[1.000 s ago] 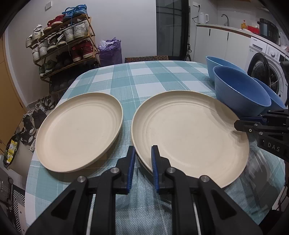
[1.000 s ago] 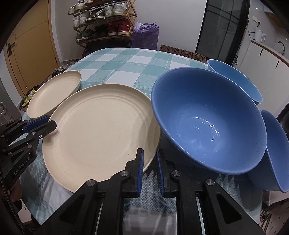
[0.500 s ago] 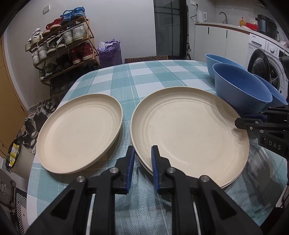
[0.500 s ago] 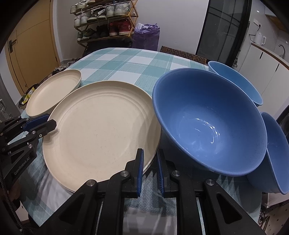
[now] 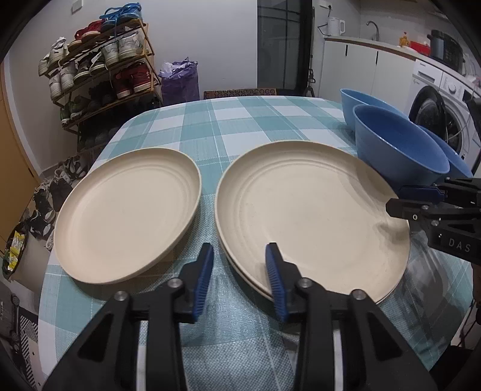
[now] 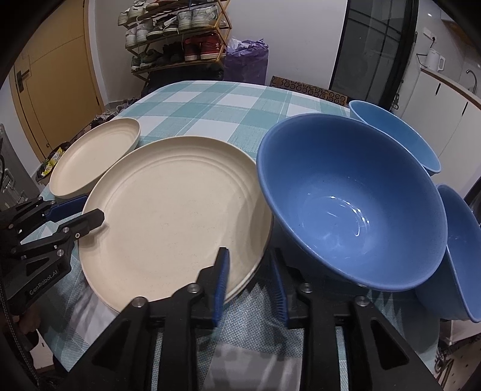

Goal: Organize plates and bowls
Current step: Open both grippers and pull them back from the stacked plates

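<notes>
On the checked tablecloth (image 5: 240, 126) we see our left gripper (image 5: 239, 275) and right gripper (image 6: 249, 284) opening, empty, astride the stacked plates' (image 5: 309, 210) rim, beside the bowls (image 6: 351, 195); careless lifting might separate the stack.

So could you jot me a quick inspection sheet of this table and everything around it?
Surface: table under a teal checked cloth.
Job's things: plate stack in the middle, apparently two; single plate to its left; three blue bowls, the big bowl nearest, touching the stack.
Clutter: nothing seen.
Grippers: left gripper and right gripper both opening, astride the stack's near rim, pads not pressing it.
Cables: nothing seen.
Surroundings: shoe rack, purple bag, washing machine, kettle.
</notes>
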Available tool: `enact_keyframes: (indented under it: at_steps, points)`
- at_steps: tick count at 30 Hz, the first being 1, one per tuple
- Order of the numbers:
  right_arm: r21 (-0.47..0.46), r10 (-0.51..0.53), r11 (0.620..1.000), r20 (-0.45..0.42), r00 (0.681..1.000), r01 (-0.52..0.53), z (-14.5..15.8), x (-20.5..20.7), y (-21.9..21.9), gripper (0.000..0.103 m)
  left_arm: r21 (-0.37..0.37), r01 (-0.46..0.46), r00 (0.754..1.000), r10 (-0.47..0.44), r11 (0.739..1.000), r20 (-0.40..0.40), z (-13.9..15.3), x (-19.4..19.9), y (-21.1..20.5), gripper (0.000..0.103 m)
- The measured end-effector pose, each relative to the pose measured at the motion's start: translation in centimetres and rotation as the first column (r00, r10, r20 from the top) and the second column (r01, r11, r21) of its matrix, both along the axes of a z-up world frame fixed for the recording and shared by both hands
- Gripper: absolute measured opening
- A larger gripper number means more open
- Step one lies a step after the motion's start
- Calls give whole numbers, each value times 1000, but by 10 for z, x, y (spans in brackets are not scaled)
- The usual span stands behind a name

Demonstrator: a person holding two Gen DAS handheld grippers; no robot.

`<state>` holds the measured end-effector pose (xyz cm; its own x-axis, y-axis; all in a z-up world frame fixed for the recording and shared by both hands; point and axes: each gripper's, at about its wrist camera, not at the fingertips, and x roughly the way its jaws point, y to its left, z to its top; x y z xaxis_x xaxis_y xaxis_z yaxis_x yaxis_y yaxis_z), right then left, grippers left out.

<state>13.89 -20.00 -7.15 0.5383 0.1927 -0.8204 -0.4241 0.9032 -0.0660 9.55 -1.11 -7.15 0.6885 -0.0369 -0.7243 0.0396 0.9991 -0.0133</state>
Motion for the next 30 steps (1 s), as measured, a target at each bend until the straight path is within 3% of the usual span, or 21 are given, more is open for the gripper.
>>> enact_keyframes:
  at_steps: [2,10,13,14,18,19,30]
  points:
    - [8,0,1000,1,1000,0,3,-1,-1,41,-13,-11,1000,12,1000,6,4,-1,5,49]
    - [61,27,998,1,1000,-27,14,-7,4,73,-48,-45,998,47,998,38,20,-5,25,50]
    - [81,44,996,8,999,-44,20,-9,8,80,-57,-57,997,60,997,48,25,-8,33,55]
    - [85,48,995,10,999,-49,21,-9,10,81,-59,-61,997,64,996,52,27,-8,35,60]
    - [131,76,988,6,997,-77,27,-11,17,90,-88,-88,991,96,992,92,37,-14,46,96]
    - [144,87,986,3,996,-86,28,-12,19,94,-90,-92,990,101,992,95,38,-16,48,99]
    - [148,144,978,47,988,-149,43,-17,46,100,-115,-165,978,178,980,112,53,-22,81,103]
